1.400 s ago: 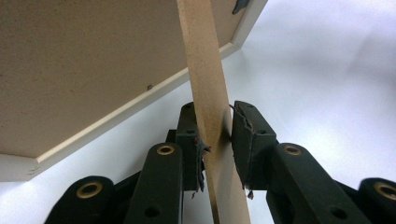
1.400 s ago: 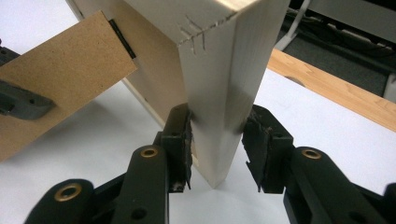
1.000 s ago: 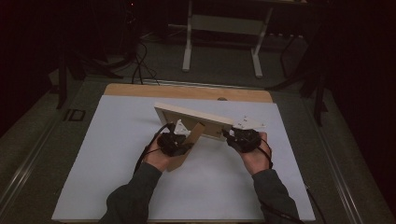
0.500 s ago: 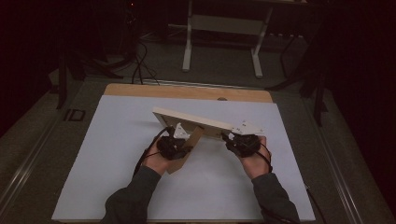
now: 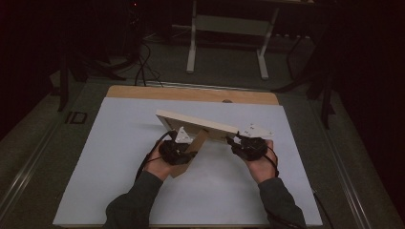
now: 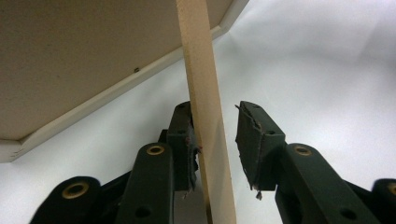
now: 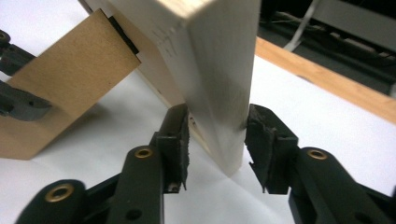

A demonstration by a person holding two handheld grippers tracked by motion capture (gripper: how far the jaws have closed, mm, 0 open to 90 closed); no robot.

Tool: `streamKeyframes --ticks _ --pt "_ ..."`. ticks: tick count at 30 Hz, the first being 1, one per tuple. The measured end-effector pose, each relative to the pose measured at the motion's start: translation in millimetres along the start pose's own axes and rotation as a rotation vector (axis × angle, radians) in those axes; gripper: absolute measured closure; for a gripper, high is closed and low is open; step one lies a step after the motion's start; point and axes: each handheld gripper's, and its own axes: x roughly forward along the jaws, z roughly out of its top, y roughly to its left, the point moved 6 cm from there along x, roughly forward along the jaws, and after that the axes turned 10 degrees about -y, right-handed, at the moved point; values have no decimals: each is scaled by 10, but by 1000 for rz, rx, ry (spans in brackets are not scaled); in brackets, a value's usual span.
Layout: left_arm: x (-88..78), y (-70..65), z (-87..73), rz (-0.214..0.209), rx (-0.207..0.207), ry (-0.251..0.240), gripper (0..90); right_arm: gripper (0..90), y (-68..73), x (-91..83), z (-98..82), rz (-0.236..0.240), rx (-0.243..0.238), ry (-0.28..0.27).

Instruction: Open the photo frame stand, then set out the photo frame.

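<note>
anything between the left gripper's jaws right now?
Yes: the frame's easel stand, a thin brown strip, runs up between the left gripper jaws in the left gripper view. One pad touches it; the other stands off, the jaws having just been opening.

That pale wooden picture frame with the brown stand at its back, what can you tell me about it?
The pale wooden picture frame is propped tilted on the white table sheet, its brown board back facing the person. A brown cardboard stand leg swings out behind it. The left gripper has this leg between opening jaws, one pad touching. The right gripper straddles the frame's corner.
</note>
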Motion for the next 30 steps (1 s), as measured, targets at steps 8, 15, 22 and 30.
streamKeyframes --ticks 8,15,22,30 --pt "-115 11 5 -12 -1 -40 647 504 10 18 -48 25 3 28" --pt "-194 42 -4 -15 -26 -62 643 508 -10 -7 -67 42 9 46" --pt "-333 165 -9 -3 -78 -97 626 517 -9 -62 -168 85 -7 94" --pt "-404 329 -25 25 -160 -116 664 628 -101 -170 -256 83 3 122"
